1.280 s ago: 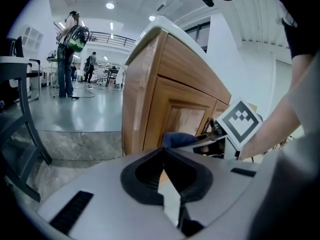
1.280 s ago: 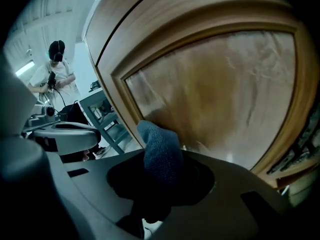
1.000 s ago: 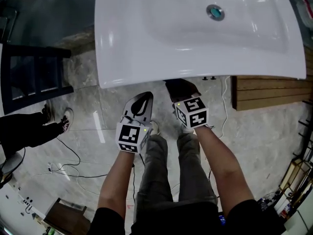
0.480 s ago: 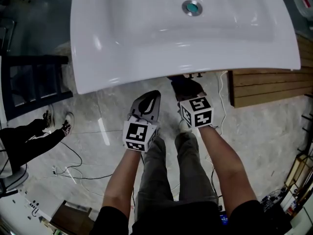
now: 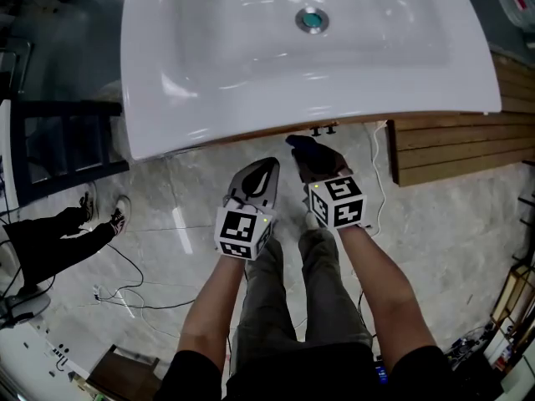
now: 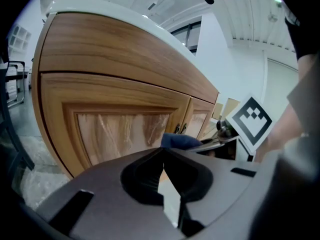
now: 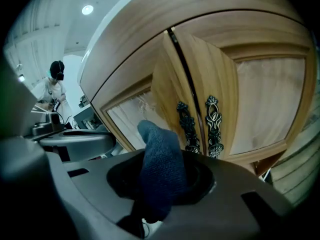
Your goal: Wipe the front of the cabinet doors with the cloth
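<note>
Before 2 cabinet doors [image 7: 260, 99]: right gripper [image 7: 162, 181] clamped on 1 cloth [image 7: 155, 144], left gripper [image 6: 162, 160] clenched.

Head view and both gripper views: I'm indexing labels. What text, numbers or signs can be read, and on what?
No readable words or numbers anywhere.
Left cube, right cube: black-and-white square markers, no letters.
Clutter at the head view's lower right: too small to read.
</note>
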`<state>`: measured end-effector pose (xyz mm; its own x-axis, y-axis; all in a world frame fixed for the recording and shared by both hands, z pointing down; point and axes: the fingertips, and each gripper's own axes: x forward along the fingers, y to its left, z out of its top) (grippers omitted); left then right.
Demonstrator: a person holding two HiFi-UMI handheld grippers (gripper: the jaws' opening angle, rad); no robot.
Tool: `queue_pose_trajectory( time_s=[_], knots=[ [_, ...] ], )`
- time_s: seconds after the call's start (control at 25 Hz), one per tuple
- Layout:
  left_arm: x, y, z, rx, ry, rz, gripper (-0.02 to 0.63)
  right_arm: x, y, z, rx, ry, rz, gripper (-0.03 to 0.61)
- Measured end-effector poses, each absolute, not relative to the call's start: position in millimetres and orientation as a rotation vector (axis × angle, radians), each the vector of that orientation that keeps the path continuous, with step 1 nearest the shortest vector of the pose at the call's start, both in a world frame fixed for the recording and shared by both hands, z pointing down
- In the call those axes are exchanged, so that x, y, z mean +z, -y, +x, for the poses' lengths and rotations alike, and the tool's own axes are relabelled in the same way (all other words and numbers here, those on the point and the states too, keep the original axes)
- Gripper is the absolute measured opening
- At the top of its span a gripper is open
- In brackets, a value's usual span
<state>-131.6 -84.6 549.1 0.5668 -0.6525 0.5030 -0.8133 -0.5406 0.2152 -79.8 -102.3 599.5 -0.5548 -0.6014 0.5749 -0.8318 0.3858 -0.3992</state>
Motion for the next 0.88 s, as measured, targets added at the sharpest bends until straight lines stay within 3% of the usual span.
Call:
queue_pose_trajectory(
  time_s=[0.88],
  knots=[
    [438, 42, -114, 0.337, 1.286, 2.34, 0.008, 479, 45, -58, 0.901, 2.384, 1.259, 0.109]
  ],
)
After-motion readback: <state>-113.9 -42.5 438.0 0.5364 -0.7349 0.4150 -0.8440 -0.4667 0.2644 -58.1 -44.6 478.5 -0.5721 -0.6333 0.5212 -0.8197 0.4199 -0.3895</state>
